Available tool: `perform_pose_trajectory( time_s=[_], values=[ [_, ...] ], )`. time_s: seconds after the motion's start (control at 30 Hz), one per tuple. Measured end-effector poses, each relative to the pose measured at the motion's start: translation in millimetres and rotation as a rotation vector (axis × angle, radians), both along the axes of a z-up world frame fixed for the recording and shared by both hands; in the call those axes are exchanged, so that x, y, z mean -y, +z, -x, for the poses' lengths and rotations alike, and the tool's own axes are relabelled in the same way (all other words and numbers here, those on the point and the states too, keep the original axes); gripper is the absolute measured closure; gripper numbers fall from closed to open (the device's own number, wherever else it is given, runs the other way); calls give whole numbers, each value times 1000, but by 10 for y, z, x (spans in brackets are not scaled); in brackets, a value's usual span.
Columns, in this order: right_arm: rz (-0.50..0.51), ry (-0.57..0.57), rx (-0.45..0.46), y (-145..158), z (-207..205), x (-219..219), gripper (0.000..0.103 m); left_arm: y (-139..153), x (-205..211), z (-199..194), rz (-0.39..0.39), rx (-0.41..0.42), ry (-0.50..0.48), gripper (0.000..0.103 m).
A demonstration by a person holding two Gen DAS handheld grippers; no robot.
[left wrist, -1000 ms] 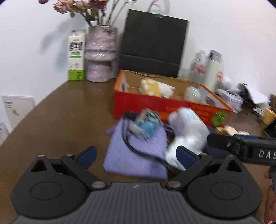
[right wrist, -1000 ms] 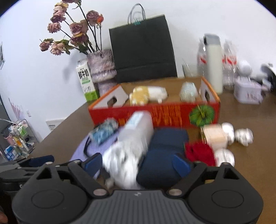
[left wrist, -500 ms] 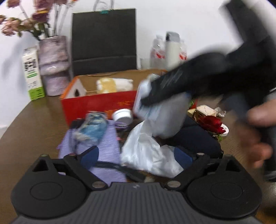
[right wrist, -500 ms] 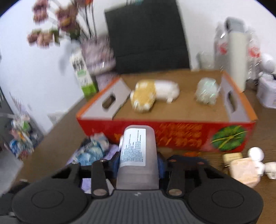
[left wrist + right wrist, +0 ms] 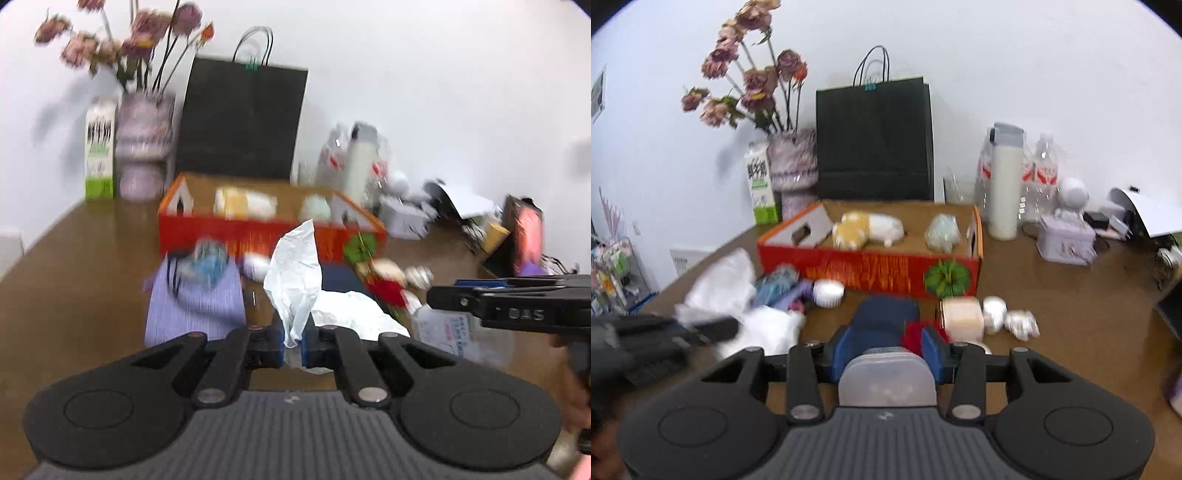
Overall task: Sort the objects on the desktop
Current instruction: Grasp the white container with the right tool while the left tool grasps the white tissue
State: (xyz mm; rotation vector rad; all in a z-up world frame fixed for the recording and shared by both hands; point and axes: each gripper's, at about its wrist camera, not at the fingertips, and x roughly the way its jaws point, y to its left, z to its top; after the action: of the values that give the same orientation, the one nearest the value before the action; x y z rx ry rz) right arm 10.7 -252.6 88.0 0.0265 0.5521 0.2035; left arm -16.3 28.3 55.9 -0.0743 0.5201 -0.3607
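So my left gripper (image 5: 293, 345) has just clamped down, jaws nearly together, and it's pinching a crumpled white plastic bag (image 5: 299, 280) between the blue pads (image 5: 277, 345). The bag sticks up out of the jaws and a bit of it trails off to the right over the brown table (image 5: 74, 280).

My right gripper (image 5: 886, 350) has closed in too and it's got a translucent plastic bottle (image 5: 886, 380) squeezed between its pads, jaws partway shut around it. In the left wrist view you can see that bottle's printed label (image 5: 448, 328) hanging under the right gripper's black body, over on the right side.

Everything else is in a pile near me, in front of the red cardboard box (image 5: 871, 269): a lilac pouch (image 5: 195, 302) on the left with a blue wrapped thing (image 5: 208, 260) on top of it, a dark blue pouch (image 5: 886, 314) in the middle, something red (image 5: 916, 334) just right of it, and a pinkish roll (image 5: 962, 319) with a couple of foil-wrapped bits (image 5: 1021, 323) further right. Inside the box there's a yellow and white plush (image 5: 866, 229) and a pale green ball-ish thing (image 5: 942, 232).

Far side against the wall: vase of dried flowers (image 5: 792, 166), milk carton (image 5: 761, 184), black paper bag (image 5: 873, 140)
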Motion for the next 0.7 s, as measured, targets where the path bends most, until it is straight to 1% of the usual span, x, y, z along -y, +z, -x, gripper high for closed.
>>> perform_pose_trajectory(
  time_s=[0.1, 0.17, 0.2, 0.27, 0.33, 0.37, 0.4, 0.43, 0.47, 0.5, 0.53, 0.57, 0.63, 0.7],
  values=[
    [24, -1, -13, -153, 294, -47, 62, -120, -52, 304, -69, -60, -22, 95],
    [34, 2, -17, -234, 451, -81, 62, -209, -58, 486, -123, -68, -46, 94],
    [31, 3, -31, -263, 502, -100, 62, -245, -70, 593, -139, -66, -58, 94],
    [29, 16, -67, -310, 584, -145, 63, -341, -65, 721, -194, -56, -50, 91],
    [57, 41, -80, -359, 666, -222, 62, -446, -58, 803, -261, -38, -35, 76],
    [70, 41, -78, -372, 705, -252, 62, -454, -66, 839, -273, -24, -21, 59],
    [80, 40, -80, -369, 726, -276, 62, -461, -83, 893, -274, -1, -9, 49],
    [84, 36, -79, -364, 745, -292, 60, -450, -94, 925, -265, 12, -14, 45],
    [85, 34, -75, -350, 768, -303, 55, -433, -103, 953, -248, 19, -34, 37],
    [86, 38, -67, -331, 787, -315, 49, -416, -99, 956, -236, 21, -51, 25],
    [88, 40, -56, -318, 804, -322, 45, -407, -84, 957, -227, 24, -68, 19],
    [94, 36, -46, -315, 816, -334, 40, -405, -56, 951, -231, 30, -76, 15],
    [107, 21, -51, -341, 809, -359, 40, -409, 41, 940, -274, 47, -76, 14],
    [110, 14, -71, -382, 783, -371, 41, -445, 154, 933, -319, 49, -78, 6]
  ],
)
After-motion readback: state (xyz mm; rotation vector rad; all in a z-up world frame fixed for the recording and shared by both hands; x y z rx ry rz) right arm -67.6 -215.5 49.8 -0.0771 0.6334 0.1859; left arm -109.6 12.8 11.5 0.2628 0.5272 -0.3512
